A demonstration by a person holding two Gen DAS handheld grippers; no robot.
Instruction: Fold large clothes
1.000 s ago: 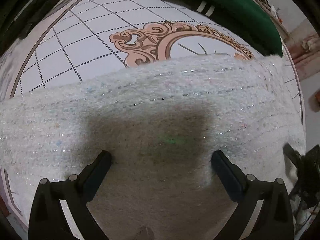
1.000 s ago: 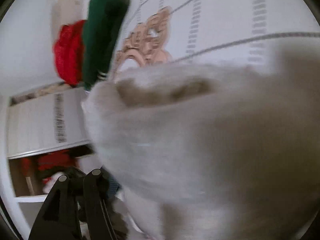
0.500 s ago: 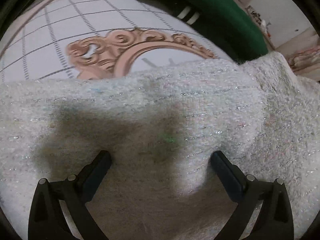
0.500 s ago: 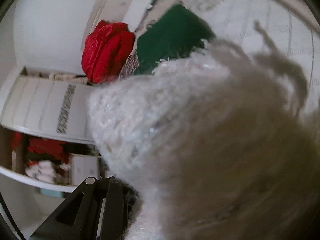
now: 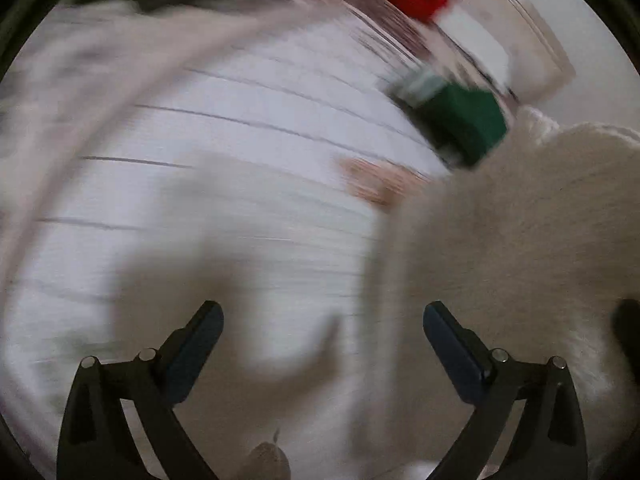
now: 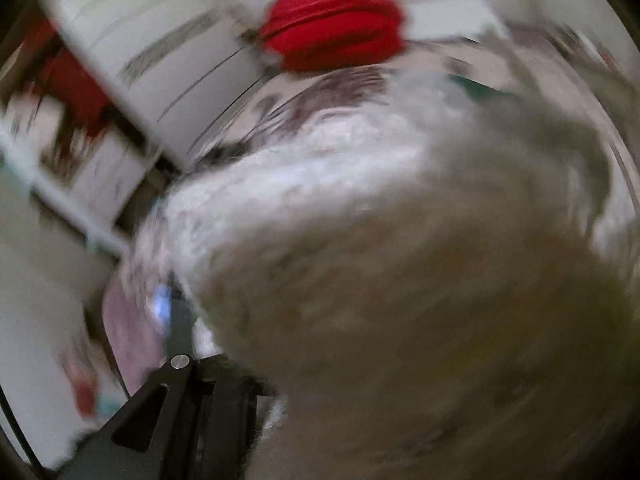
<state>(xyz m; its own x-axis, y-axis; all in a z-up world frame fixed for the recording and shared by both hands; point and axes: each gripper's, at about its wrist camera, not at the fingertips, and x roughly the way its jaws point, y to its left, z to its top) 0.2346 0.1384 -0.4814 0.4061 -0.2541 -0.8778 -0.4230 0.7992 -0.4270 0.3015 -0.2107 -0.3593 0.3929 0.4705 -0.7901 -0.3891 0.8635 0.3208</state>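
Left gripper [image 5: 323, 318] swung off white fuzzy knit [image 5: 520, 240]; knit now bunched at its right, fingers spread, nothing between. Right gripper: one finger [image 6: 180, 320] visible, knit [image 6: 400, 280] draped over rest; grip cannot tell. Patterned bedspread [image 5: 240, 120] bare ahead in left view. Green garment [image 5: 464, 120], red bundle [image 6: 332, 36] beyond. Heavy blur.

L gripper [image 5: 323, 316] fingers spread wide, nothing btwn; R gripper [image 6: 224, 364] mostly hidden, state unclear.

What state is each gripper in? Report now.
Left gripper: open, holding nothing.
Right gripper: cannot be told; the fuzzy white knitted garment covers it.
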